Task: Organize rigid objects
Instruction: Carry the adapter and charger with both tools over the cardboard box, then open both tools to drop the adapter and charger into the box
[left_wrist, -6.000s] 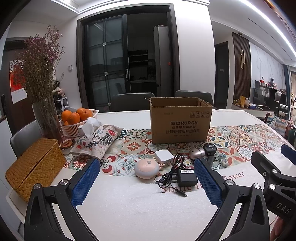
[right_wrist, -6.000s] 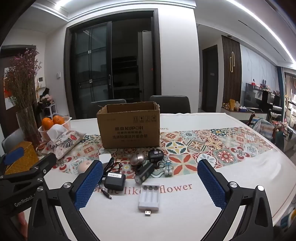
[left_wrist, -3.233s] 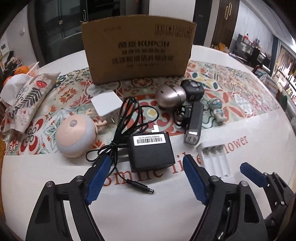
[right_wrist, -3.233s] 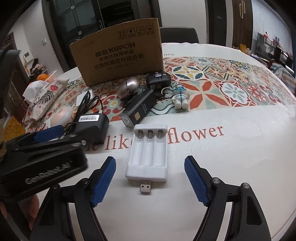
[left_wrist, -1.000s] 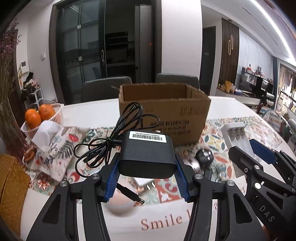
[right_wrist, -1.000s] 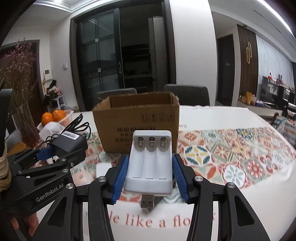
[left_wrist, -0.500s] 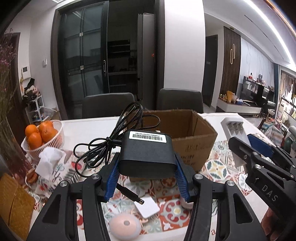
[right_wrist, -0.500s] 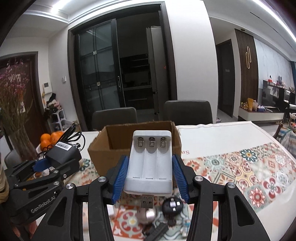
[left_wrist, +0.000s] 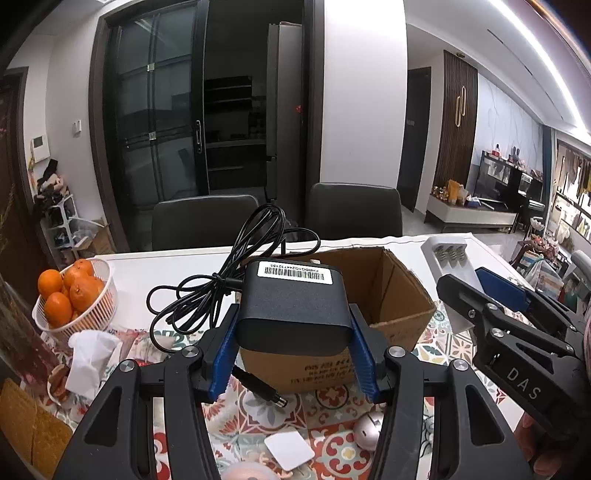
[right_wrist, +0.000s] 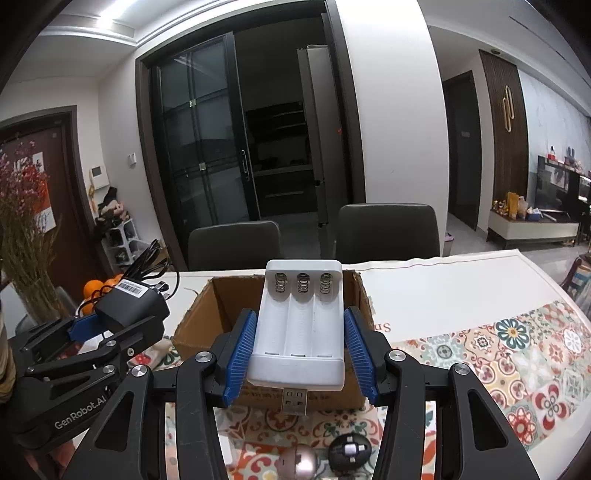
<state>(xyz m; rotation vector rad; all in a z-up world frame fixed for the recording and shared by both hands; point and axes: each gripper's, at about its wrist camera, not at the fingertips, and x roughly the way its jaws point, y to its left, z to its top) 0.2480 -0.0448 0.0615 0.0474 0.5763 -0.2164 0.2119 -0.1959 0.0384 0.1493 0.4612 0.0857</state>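
Cardboard box (right_wrist: 207, 314) interior partly hidden; left tongs (left_wrist: 293, 354) clamp black adapter (left_wrist: 293, 306), right tongs (right_wrist: 301, 350) clamp white charger (right_wrist: 300, 325).

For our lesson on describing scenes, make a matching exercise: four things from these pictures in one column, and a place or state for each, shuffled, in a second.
1. adapter
2. charger
3. oranges
4. box

A. in a white basket
B. held in the right gripper
C. open, on the table
D. held in the left gripper

Pairs: 1-D, 2-B, 3-A, 4-C
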